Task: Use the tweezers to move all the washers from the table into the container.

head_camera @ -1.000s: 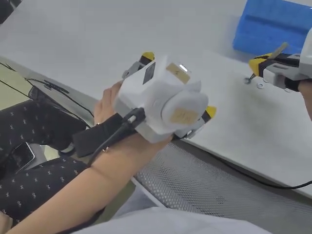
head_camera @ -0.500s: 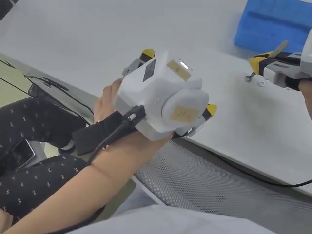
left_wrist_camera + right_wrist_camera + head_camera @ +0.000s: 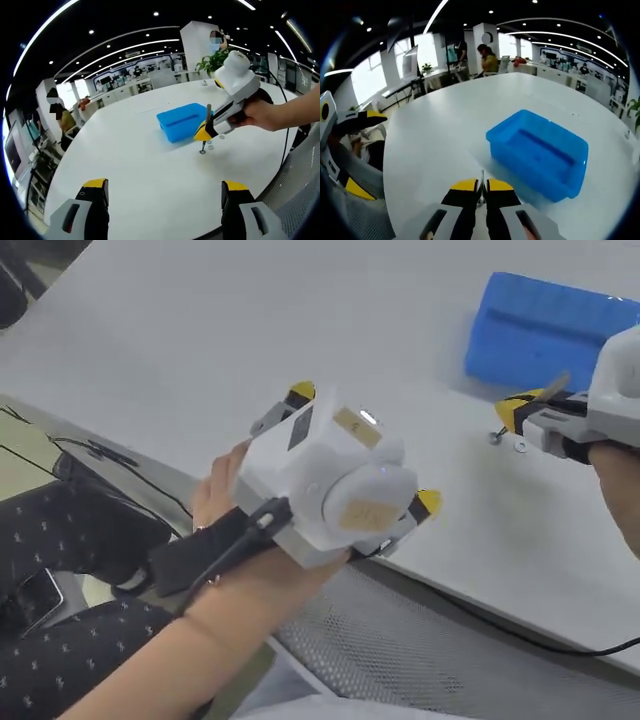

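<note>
My right gripper is shut on a pair of metal tweezers, whose tip points down at the white table. A few small washers lie on the table beside that tip; whether the tip touches one I cannot tell. The blue container stands just behind them. In the left gripper view the tweezers hang over the washers in front of the container. My left gripper is held near the table's front edge, jaws wide open and empty. The right gripper view has the tweezers between its closed jaws.
The table's front edge runs diagonally below my left gripper, with a grey mesh chair seat and cables beneath it. A cable trails along the table's near right side. People sit at desks far behind.
The head camera has tilted, so everything sits lower in the picture. Neither gripper has visibly moved relative to the table.
</note>
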Demonstrator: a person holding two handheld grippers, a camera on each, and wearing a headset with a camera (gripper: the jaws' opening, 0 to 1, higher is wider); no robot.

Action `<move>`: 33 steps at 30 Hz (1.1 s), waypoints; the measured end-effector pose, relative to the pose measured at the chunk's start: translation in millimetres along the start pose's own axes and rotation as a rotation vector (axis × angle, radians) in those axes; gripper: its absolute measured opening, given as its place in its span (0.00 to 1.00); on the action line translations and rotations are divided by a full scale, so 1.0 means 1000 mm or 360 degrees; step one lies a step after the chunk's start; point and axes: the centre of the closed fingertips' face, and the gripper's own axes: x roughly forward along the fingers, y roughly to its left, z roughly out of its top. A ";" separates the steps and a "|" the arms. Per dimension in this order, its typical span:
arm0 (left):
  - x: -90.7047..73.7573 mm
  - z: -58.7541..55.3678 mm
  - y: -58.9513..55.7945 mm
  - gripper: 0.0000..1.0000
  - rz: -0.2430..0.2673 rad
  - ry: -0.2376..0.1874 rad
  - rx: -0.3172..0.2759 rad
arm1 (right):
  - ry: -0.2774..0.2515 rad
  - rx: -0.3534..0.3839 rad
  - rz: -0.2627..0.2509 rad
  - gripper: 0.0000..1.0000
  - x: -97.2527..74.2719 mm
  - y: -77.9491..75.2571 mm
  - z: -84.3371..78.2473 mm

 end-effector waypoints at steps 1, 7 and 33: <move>0.000 0.000 0.000 0.96 -0.0002 0.0003 0.0009 | -0.0002 0.0001 0.0003 0.02 -0.002 0.002 0.001; 0.000 0.001 -0.001 0.96 -0.0006 -0.0011 0.0000 | -0.0010 -0.0001 0.0016 0.02 -0.011 0.009 0.010; -0.001 0.000 -0.003 0.96 -0.0009 -0.0007 0.0038 | -0.0167 0.0051 0.0010 0.02 -0.045 0.002 0.060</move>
